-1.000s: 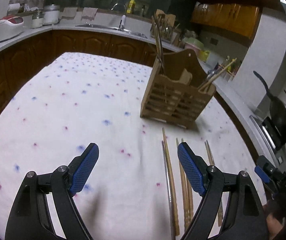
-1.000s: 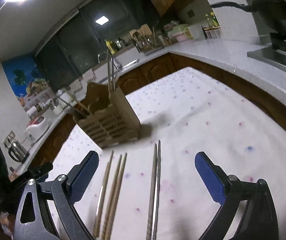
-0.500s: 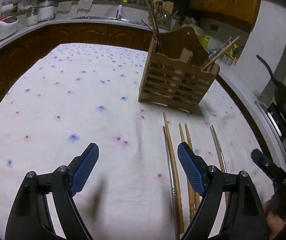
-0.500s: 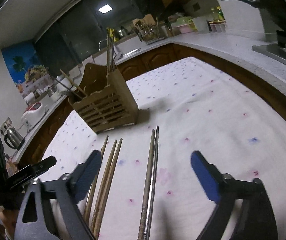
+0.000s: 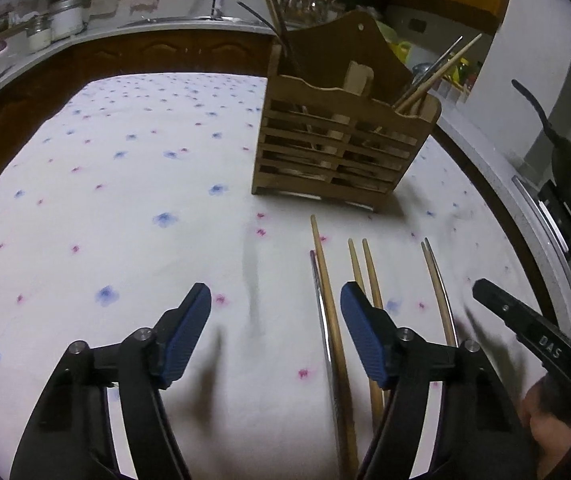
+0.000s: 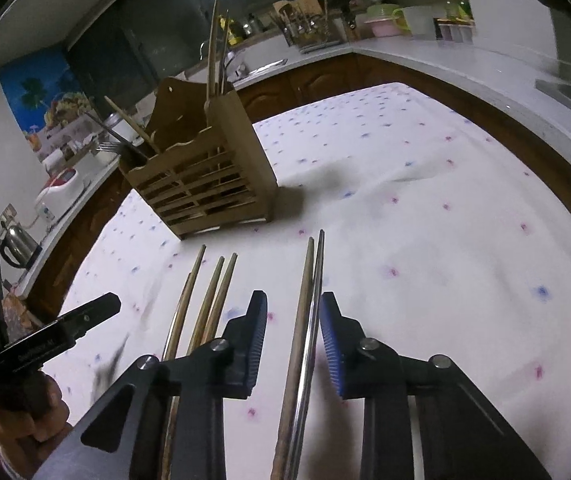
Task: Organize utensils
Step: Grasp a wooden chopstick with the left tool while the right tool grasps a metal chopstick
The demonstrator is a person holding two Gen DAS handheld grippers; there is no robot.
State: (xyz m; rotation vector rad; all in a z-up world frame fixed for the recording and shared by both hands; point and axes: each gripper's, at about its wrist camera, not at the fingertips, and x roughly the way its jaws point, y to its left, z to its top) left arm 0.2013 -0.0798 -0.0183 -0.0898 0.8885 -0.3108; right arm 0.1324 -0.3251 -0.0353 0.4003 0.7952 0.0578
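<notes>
**Closing on a mismatched pair of chopsticks**

Lying side by side on the cloth (image 6: 425, 208), a round wooden stick (image 6: 303, 296) and a thin, shiny metal stick (image 6: 316, 292) run between the ribbed blue pads (image 6: 331, 344) of the right gripper (image 6: 291, 340). Its jaws have just been closing; they stand narrow around the two sticks, with a small gap still showing on either side, so nothing is pinched yet. To the left of that pair lie two tapered wooden sticks (image 6: 215, 300), and further left another thin pair (image 6: 183, 300), all flat and roughly parallel, tips toward the holder (image 6: 205, 184).

The holder is a slatted wooden box with a scalloped front and a tall arched back, standing upright beyond the stick tips; more sticks and a fork jut from it.

The left gripper (image 5: 275, 336) has also been closing, yet stays spread wide over bare cloth, empty. The cloth is white, slightly creased, dotted with small blue and pink flowers.
</notes>
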